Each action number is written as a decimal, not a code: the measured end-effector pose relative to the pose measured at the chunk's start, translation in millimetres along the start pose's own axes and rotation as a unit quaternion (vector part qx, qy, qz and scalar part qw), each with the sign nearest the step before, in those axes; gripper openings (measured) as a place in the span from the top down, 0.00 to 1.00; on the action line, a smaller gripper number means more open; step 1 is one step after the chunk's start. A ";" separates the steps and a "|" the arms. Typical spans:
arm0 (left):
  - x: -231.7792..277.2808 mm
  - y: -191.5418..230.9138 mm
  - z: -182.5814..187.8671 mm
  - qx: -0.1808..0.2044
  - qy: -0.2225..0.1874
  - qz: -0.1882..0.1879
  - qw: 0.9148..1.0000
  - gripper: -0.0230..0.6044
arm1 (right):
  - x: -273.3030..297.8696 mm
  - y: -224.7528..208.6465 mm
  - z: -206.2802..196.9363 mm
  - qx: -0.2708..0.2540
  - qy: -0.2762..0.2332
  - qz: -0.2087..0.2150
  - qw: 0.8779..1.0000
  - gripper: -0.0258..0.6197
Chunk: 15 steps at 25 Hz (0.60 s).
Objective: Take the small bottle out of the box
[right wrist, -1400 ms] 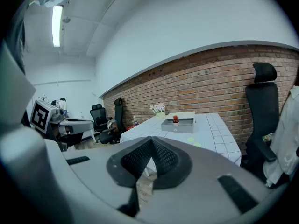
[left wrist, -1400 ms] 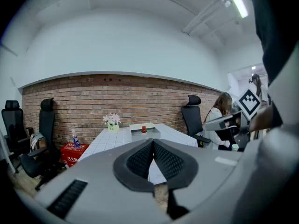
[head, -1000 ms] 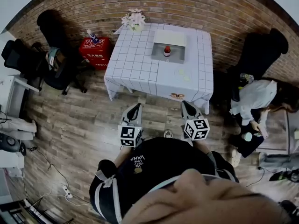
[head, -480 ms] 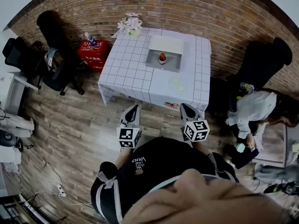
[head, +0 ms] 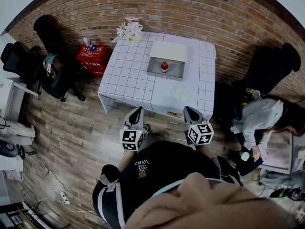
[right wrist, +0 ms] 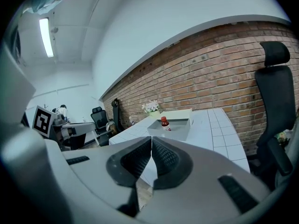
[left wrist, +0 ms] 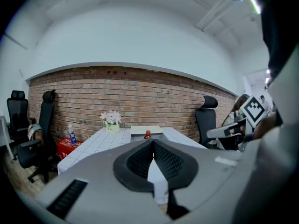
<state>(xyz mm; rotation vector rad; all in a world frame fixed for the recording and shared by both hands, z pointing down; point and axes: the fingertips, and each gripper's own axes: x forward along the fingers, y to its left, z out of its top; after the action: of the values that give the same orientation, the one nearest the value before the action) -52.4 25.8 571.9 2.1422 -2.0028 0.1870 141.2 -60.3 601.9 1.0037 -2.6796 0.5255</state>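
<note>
Ahead, white gridded table by brick wall; left claw and right claw pressed together, empty.

Both the left gripper and the right gripper are closed, empty, side by side, pointing forward.

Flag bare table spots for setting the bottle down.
Bare: the table left of the box, from the flowers to the near edge. Only a narrow strip right of the box. Two pale discs crowd the front right.
</note>
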 end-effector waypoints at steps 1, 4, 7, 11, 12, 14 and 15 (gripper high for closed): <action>6.6 3.7 3.0 0.002 0.000 -0.007 1.000 0.95 | 5.9 0.0 3.0 0.003 -0.001 -0.003 1.000 0.96; 25.5 17.2 11.2 0.011 0.004 -0.031 0.999 0.95 | 23.9 1.6 12.2 0.010 -0.006 -0.017 1.000 0.96; 44.6 34.5 18.8 0.019 0.009 -0.050 0.999 0.95 | 43.3 4.3 22.9 0.018 -0.012 -0.029 0.999 0.96; 68.2 56.7 30.4 0.028 0.009 -0.080 0.996 0.95 | 67.8 9.9 33.6 0.026 -0.015 -0.048 0.998 0.96; 73.4 62.8 32.0 0.030 0.010 -0.087 0.996 0.95 | 73.8 11.8 35.4 0.028 -0.016 -0.053 0.998 0.96; 83.5 75.4 34.3 0.035 0.011 -0.101 0.994 0.95 | 85.4 16.0 38.8 0.032 -0.018 -0.063 0.997 0.96; 88.3 81.5 35.2 0.037 0.013 -0.108 0.993 0.95 | 91.0 18.4 40.4 0.033 -0.019 -0.068 0.997 0.96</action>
<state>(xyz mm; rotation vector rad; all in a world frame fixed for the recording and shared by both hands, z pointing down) -128.8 -73.0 563.0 2.3702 -1.7592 0.2557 58.1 -117.2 591.1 1.2168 -2.6179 0.5765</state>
